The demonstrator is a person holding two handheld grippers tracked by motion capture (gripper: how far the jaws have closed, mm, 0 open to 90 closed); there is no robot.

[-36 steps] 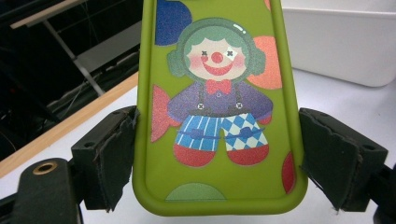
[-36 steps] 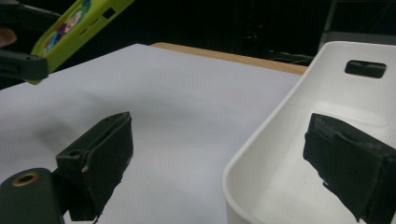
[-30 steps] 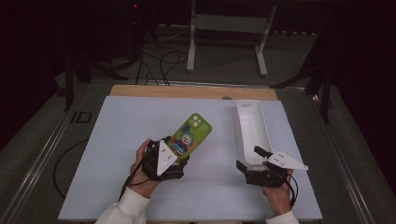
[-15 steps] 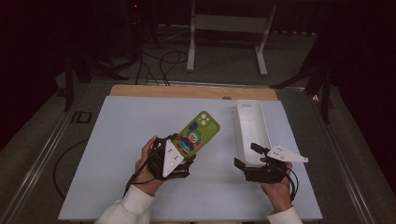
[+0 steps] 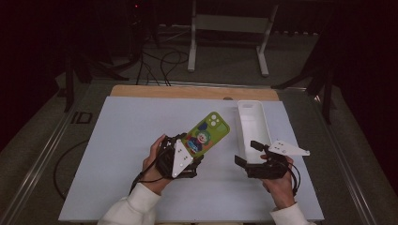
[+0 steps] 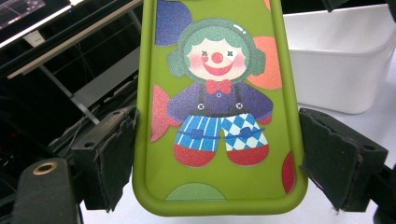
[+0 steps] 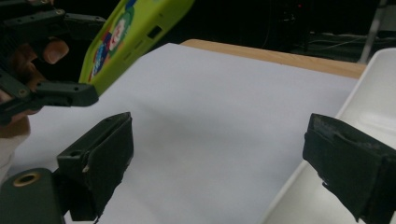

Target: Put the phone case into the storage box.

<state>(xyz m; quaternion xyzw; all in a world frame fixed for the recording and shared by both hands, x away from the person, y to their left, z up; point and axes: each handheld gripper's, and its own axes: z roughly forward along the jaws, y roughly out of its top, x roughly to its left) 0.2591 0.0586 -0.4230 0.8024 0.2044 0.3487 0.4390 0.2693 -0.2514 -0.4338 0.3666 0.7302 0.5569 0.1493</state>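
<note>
A green phone case (image 5: 206,133) printed with a clown is held tilted above the white mat, and my left gripper (image 5: 189,149) is shut on its lower end. In the left gripper view both pads (image 6: 109,154) press the sides of the case (image 6: 217,107). My right gripper (image 5: 248,153) is open with nothing between its jaws, at the near end of a long white tray (image 5: 253,117). The right gripper view looks across the mat between its own spread fingers (image 7: 105,154), with the case (image 7: 126,32) at the upper left and the tray's rim (image 7: 373,93) on the right.
A white mat (image 5: 131,140) covers the table, with a wooden strip (image 5: 187,91) along its far edge. Behind the table, a metal stand (image 5: 227,42) and cables (image 5: 164,58) sit on the floor. The tray (image 6: 345,70) lies just beyond the held case.
My left gripper has carried the phone case to the right, closer to the tray. The right gripper has shifted only slightly and stays open.
</note>
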